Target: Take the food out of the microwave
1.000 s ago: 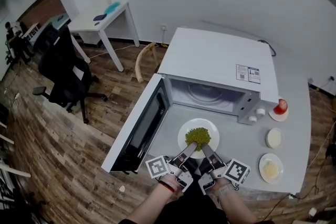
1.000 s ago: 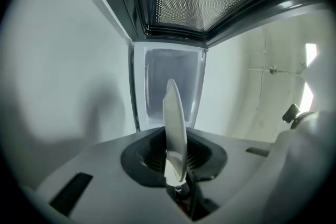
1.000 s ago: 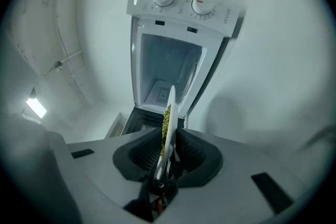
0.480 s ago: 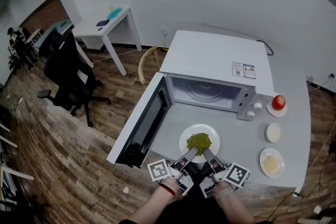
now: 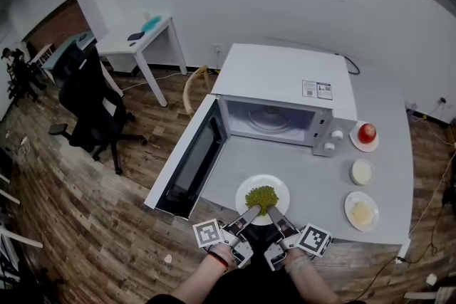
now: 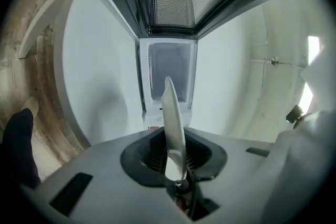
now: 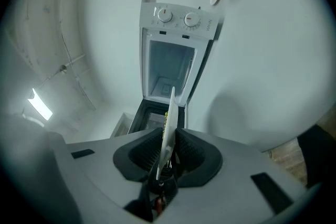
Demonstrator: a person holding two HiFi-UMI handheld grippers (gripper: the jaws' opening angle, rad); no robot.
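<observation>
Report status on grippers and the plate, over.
Both shut on plate rim: left gripper, right gripper. Plate with green food outside microwave, beside open door. Dishes at right stand apart.

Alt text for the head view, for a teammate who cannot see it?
The left gripper and right gripper each clamp the near rim of a white plate of green food, outside the open microwave on the grey counter. Three small dishes sit at right.

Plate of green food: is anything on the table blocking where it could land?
Nothing visible. The plate, held by the left tool and right tool, hangs over bare table; three small dishes sit to its right.
</observation>
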